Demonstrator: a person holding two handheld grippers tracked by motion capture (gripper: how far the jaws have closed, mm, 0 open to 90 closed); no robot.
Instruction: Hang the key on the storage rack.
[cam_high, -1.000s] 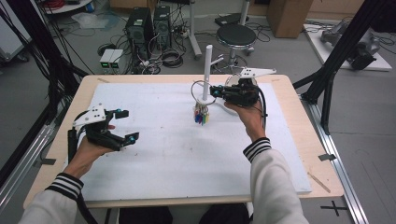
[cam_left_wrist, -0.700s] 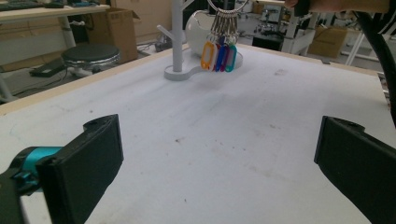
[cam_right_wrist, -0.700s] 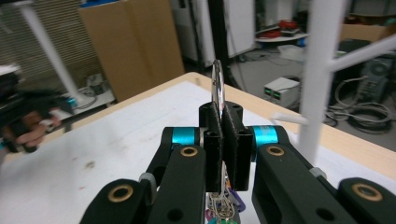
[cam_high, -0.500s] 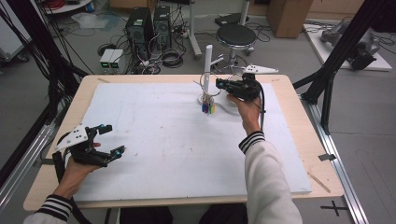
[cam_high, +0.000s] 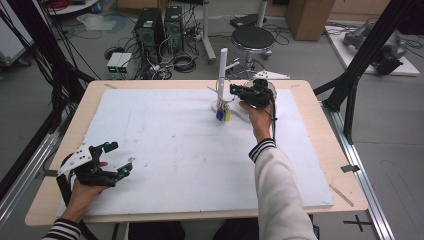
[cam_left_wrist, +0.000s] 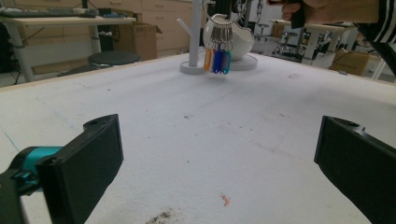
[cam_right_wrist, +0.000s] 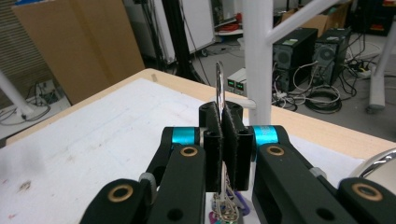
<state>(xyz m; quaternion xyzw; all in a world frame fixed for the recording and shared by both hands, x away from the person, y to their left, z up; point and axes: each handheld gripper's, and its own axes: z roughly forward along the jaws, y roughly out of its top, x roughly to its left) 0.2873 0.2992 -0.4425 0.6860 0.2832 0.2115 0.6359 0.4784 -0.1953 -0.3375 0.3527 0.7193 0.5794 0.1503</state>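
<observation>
Right gripper (cam_right_wrist: 223, 140) clamped on key ring (cam_right_wrist: 219, 86) near table's far edge, by white stand (cam_high: 223, 75); thin stiff slippery metal, light, tags dangle. Left gripper (cam_high: 114, 159) jaws apart, idle at near-left corner.

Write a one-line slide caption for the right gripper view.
Right gripper pinches a metal key ring beside the white peg stand, coloured tags dangling below over the white mat.

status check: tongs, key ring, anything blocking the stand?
Right tongs shut on key ring beside white stand. Left tongs open, nothing between. No obstruction seen.
</observation>
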